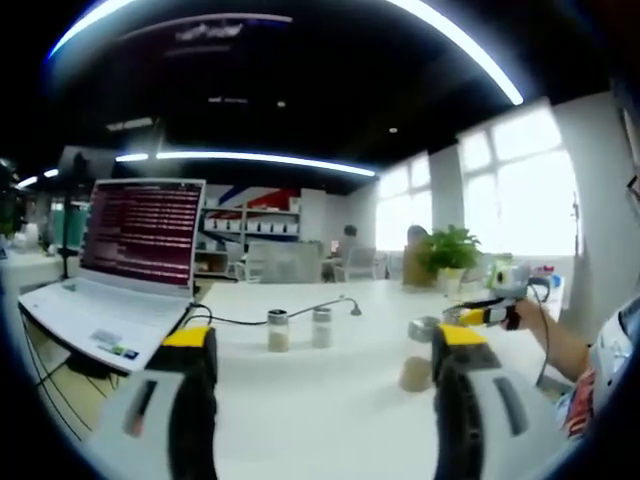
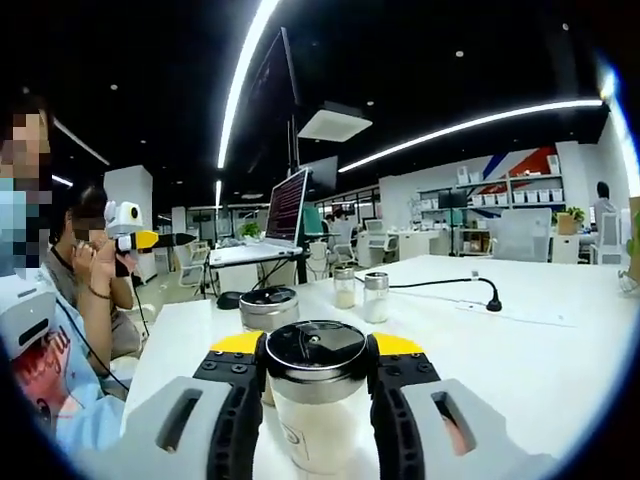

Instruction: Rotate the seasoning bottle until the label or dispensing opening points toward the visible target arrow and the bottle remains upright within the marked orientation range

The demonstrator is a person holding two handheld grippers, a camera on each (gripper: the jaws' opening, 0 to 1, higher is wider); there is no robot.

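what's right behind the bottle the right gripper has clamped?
A second steel-lidded jar stands behind the clamped bottle in the right gripper; only its lid and upper wall show, its lower part covered.

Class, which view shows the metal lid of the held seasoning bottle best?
The right gripper view: the clear seasoning bottle's round metal lid sits close between the fingers. The left gripper view shows it small, distant.

Clear seasoning bottle (image 2: 318, 395) with metal cap, pale contents, standing upright.
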